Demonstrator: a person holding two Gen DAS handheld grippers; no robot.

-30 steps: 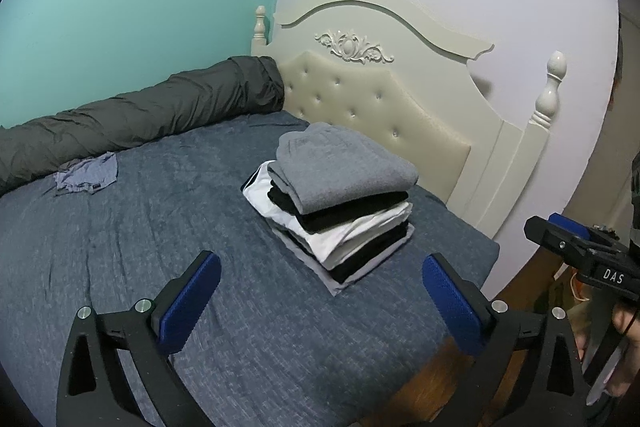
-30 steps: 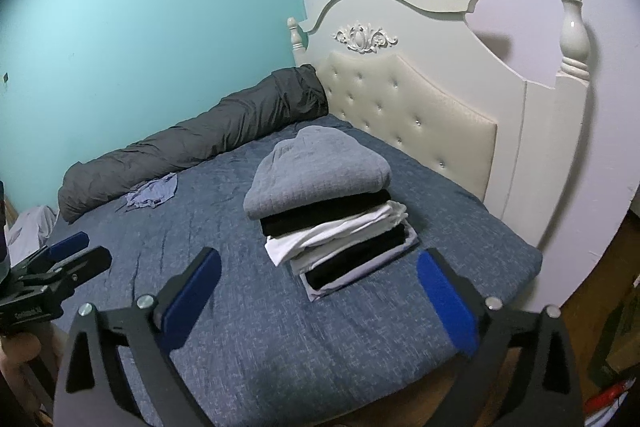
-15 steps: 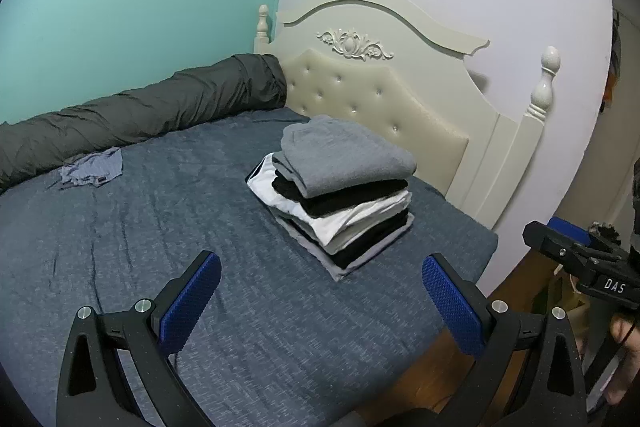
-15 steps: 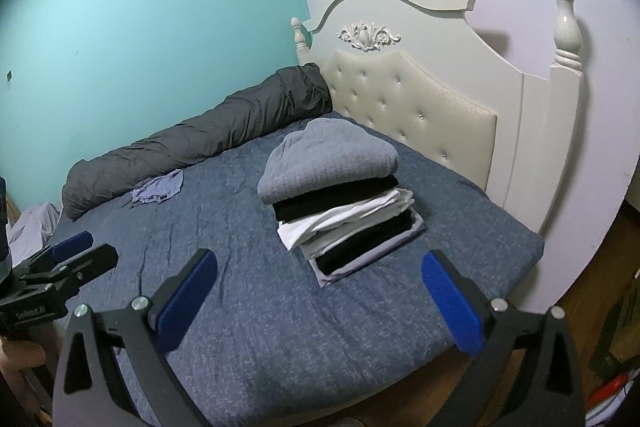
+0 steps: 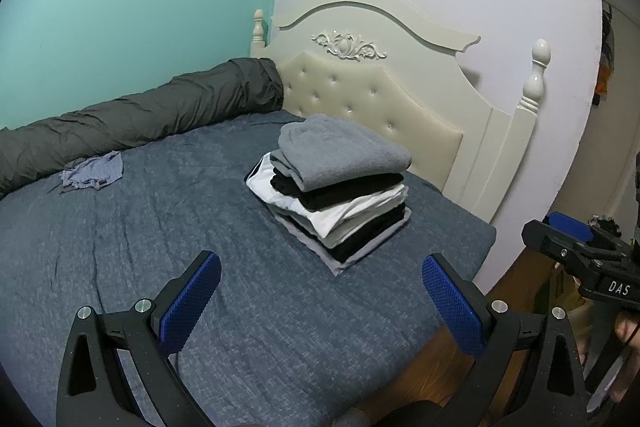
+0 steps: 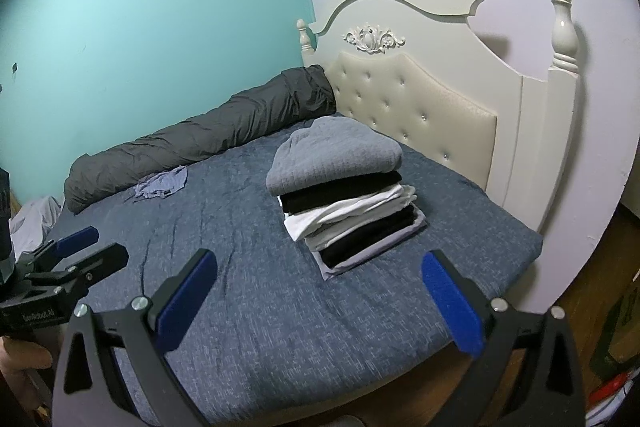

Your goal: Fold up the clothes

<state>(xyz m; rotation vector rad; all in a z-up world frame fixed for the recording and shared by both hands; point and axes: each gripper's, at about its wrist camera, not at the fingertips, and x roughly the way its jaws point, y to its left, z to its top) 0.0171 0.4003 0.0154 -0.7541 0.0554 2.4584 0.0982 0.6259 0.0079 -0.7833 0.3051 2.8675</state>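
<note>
Left wrist view: both tongs, left tongs (image 5: 320, 307) and right tongs (image 6: 320, 303), gaping empty, are backing away from the neat stack of folded grey, black and white clothes (image 5: 332, 195); the crumpled blue-grey garment (image 5: 94, 173) is waiting.

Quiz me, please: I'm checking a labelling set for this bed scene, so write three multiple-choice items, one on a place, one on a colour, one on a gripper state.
1. Where does the crumpled blue-grey garment lie?
A. On top of the folded stack
B. On the bed beside the dark rolled duvet
C. On the floor

2. What colour is the top item of the folded stack?
A. Grey
B. Red
C. Yellow

3. How do the two grippers stand?
A. Both shut on cloth
B. Left open, right shut on the stack
C. Both open and holding nothing

Answers:
1 B: it lies unfolded on the blue bed cover, against the dark rolled duvet.
2 A: a grey folded piece caps black and white layers.
3 C: the left gripper and right gripper each show blue pads spread wide with only bed cover between.
</note>
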